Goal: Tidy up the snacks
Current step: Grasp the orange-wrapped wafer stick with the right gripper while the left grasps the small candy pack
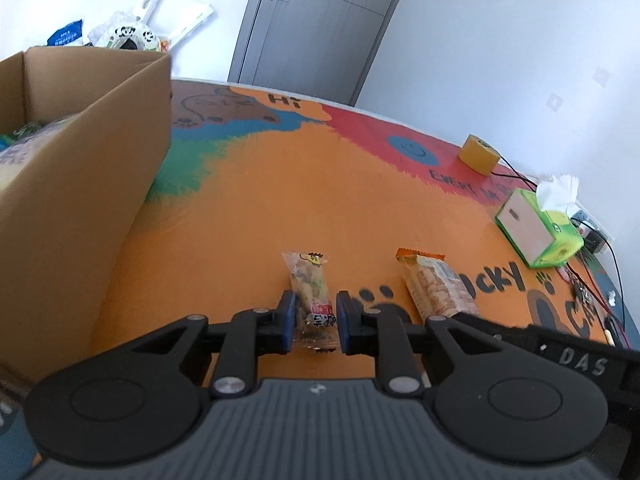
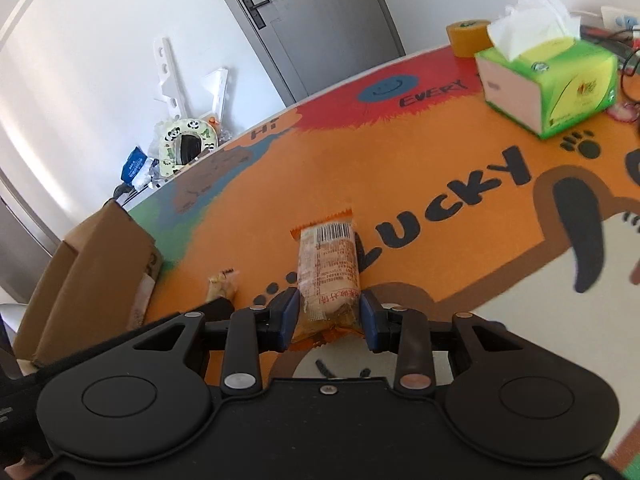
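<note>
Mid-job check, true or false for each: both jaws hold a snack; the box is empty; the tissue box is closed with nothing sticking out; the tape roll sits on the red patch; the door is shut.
1. Left gripper and right gripper each hold a snack. True: clear snack packet, orange-ended cracker pack.
2. The cardboard box is empty. False: packets lie inside.
3. The tissue box shows no tissue. False: a tissue sticks out.
4. The tape roll sits on the mat's red patch. True.
5. The door is shut. True.
</note>
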{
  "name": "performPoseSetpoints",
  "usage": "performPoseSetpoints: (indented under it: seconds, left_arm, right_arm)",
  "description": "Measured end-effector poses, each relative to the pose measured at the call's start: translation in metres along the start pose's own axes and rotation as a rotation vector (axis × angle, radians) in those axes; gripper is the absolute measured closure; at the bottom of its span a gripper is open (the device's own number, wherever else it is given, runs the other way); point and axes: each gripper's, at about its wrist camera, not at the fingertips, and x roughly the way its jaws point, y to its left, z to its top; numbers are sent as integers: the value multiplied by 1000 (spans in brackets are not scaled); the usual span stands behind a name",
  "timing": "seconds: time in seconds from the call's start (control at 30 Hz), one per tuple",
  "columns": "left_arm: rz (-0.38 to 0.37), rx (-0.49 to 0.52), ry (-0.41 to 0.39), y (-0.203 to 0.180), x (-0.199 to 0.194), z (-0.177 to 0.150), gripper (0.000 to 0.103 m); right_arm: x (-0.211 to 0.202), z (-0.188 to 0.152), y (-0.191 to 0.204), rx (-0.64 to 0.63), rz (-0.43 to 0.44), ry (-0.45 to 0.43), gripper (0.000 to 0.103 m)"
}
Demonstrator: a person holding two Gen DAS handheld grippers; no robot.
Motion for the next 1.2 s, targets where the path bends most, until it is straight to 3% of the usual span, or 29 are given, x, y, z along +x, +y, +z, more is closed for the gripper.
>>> performPoseSetpoints:
  seconds: [0.17,0.27,0.33,0.37,0.57,0.67,0.77,0.8,0.87,1.1,1.2]
  left_arm:
    - [-4,9,15,1,-13,-4,81]
    - [3,-4,27,5,-17,-2,71]
    - [10,-3,11,5,-18,1,51]
    - [16,0,-6,6,-20,1,48]
    - [17,38,-20,-2,-10,1,47]
    - [30,48,-3,-5,0,-2,47]
    - [32,72,-8,-9,3,-5,56]
    - [26,83,-5,-11,4,-5,69]
    - [29,91,-1,-12,6,-5,84]
    - [42,68,-26,-5,-3,-5,86]
    - [33,73,-15,-7,-10,-3,86]
  right_arm:
    - [-14,2,4,-23,4,-20,67]
    - [-14,3,2,-17,1,-18,60]
    - [-14,3,2,-14,-6,-30,53]
    - [-13,3,3,-15,-10,-35,51]
    - [-2,1,6,-41,-45,-11,47]
    - [3,1,5,-47,-46,-6,47]
    - [4,-1,3,-47,-50,-4,47]
    - [4,-2,2,-43,-54,-3,47]
    - [5,-2,3,-49,-48,-3,46]
    - [8,-1,6,-73,-53,0,44]
    - [10,-2,9,-89,-78,8,62]
